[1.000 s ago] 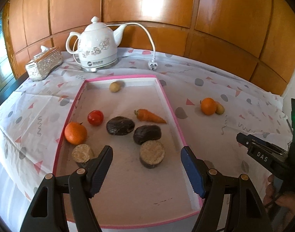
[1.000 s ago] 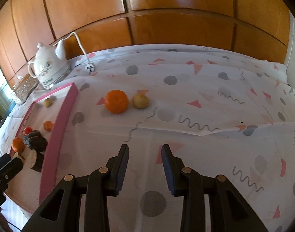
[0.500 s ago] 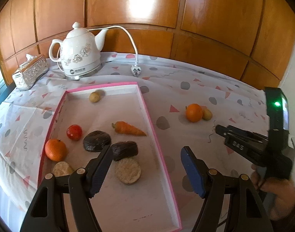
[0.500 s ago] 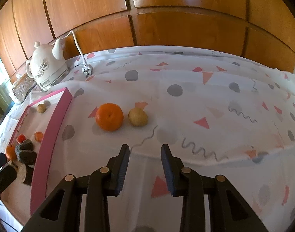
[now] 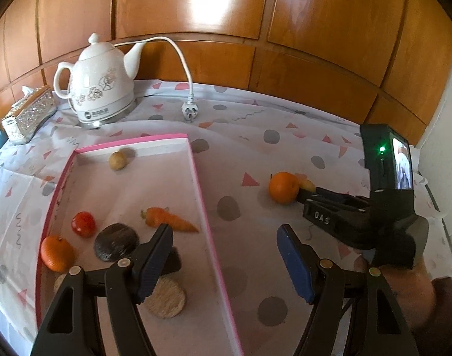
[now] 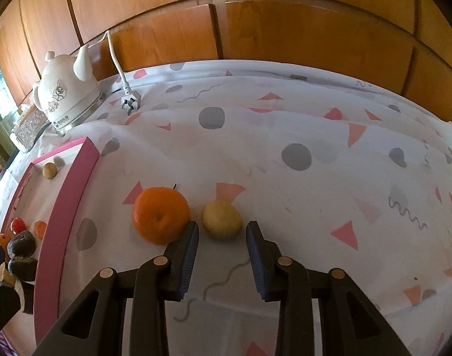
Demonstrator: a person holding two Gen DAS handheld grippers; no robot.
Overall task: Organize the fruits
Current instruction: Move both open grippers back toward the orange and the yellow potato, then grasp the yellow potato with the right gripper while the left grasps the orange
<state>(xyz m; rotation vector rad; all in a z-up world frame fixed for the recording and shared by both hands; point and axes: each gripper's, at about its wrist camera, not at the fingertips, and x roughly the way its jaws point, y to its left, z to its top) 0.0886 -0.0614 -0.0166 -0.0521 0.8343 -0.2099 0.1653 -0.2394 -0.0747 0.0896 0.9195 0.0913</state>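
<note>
You see two oranges [image 5: 282,187] [image 5: 57,252], two yellowish fruits [image 6: 221,219] [image 5: 118,160], one tomato [image 5: 83,224], one carrot [image 5: 169,220], two dark rounds [image 5: 116,244] [image 5: 172,262], two tan rounds [image 5: 166,298] [image 5: 59,282], one tray [image 5: 209,237], one kettle [image 5: 100,87].

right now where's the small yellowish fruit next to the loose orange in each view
Left wrist: yellowish fruit right of centre, mostly hidden behind the orange and the right gripper.
Right wrist: centre, just ahead of the closing, still-apart right gripper jaws.
Shared landmark: white kettle.
</note>
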